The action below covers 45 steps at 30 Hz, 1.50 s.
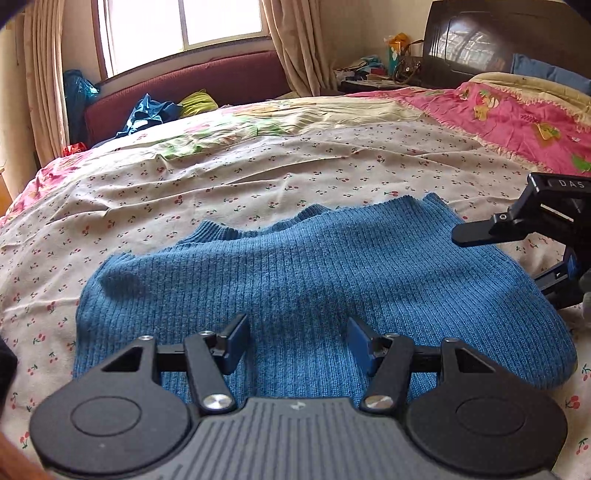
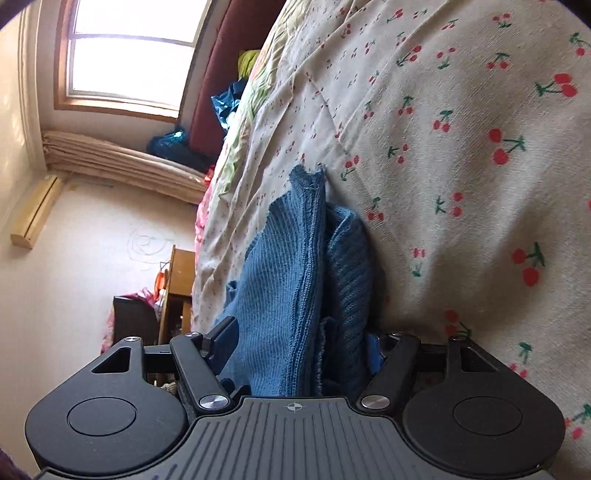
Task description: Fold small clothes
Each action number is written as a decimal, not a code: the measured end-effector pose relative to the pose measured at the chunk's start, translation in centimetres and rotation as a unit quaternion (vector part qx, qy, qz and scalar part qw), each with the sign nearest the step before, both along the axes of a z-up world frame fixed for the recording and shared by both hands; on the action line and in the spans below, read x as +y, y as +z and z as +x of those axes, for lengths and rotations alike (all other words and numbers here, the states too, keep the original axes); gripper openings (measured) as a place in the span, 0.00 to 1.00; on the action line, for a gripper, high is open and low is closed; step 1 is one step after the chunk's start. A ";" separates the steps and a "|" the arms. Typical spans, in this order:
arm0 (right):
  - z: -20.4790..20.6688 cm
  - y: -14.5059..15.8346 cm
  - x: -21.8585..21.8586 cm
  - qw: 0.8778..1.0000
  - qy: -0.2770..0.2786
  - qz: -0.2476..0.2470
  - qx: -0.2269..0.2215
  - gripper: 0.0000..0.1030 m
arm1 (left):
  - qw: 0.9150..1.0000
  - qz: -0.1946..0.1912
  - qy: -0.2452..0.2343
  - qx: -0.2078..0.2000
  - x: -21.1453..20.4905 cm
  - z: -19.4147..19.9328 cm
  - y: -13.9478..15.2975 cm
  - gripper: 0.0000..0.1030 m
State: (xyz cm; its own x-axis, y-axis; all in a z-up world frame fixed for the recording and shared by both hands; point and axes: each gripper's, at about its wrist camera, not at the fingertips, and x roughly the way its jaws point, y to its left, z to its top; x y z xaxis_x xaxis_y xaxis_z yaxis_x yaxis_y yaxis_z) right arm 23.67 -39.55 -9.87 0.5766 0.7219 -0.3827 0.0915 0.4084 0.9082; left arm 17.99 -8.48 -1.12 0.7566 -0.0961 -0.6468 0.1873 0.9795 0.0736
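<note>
Left gripper (image 1: pixel 297 341): jaws parted, nothing between them, hovering just above the near hem of the garment; blue pads (image 1: pixel 236 341) clear of the knit. Released.

Right gripper (image 2: pixel 301 352): rolled on its side, jaws spread wide around a bunched fold of the garment's right edge. Whether the pads press the cloth cannot be told; the far pad is hidden behind the fold. From the left wrist view its upper finger (image 1: pixel 480 230) stands above the cloth edge, not pinching it.

Blue ribbed knit sweater (image 1: pixel 314 280): lies on the bed, near the near edge, collar toward the far side, body roughly flat, right side rumpled where the right gripper meets it.

Cherry-print sheet (image 1: pixel 258 177): carries the garment, wrinkled, soft underneath.

Beyond: pink quilt (image 1: pixel 517 118) toward the headboard corner; maroon sofa (image 1: pixel 192 81) with loose clothes past the far edge; window (image 1: pixel 181 22) behind.

Step in hand, judged: taking hold of the right side for a lengthwise fold.

Handling notes, judged:
- Close on both layers of knit, well inside the edge; ribbed wool stretches and slips from a shallow bite.
- Avoid catching the sheet with the lower finger.
- Let the left gripper pin or grasp the hem so the body does not drag.
- Lift low, carry across evenly, lay down flat.
</note>
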 end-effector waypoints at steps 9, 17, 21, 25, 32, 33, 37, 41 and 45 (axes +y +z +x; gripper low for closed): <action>-1.9 0.5 0.5 0.999 -0.026 -0.023 0.019 0.24 | 0.998 0.051 -0.026 -0.006 -1.3 -0.5 -1.3 0.72; -2.9 8.7 4.4 0.992 -0.022 -0.109 -0.064 0.23 | 1.000 0.000 0.012 -0.017 5.5 -1.6 -0.2 0.73; -1.1 13.9 10.0 0.978 0.015 -0.184 -0.098 0.24 | 0.999 -0.042 0.021 0.001 9.6 -2.7 -0.8 0.73; 1.7 16.3 17.9 0.963 0.063 -0.236 -0.113 0.24 | 0.996 -0.082 0.030 -0.002 13.1 -4.3 -0.3 0.73; 5.3 12.6 31.1 0.931 0.145 -0.325 -0.082 0.26 | 0.984 -0.171 0.054 0.021 17.7 -4.8 -1.2 0.73; 5.6 11.9 32.4 0.928 0.159 -0.331 -0.071 0.30 | 0.982 -0.178 0.052 0.024 18.0 -4.8 -1.2 0.73; 4.8 11.2 35.4 0.913 0.197 -0.351 -0.066 0.32 | 0.977 -0.207 0.045 0.021 18.8 -5.3 -1.0 0.73; 3.8 12.5 35.5 0.901 0.206 -0.373 -0.079 0.34 | 0.974 -0.223 0.045 0.019 19.6 -5.9 -0.7 0.74; 3.0 13.2 34.9 0.899 0.211 -0.373 -0.085 0.42 | 0.973 -0.226 0.057 0.008 20.1 -6.6 -0.3 0.74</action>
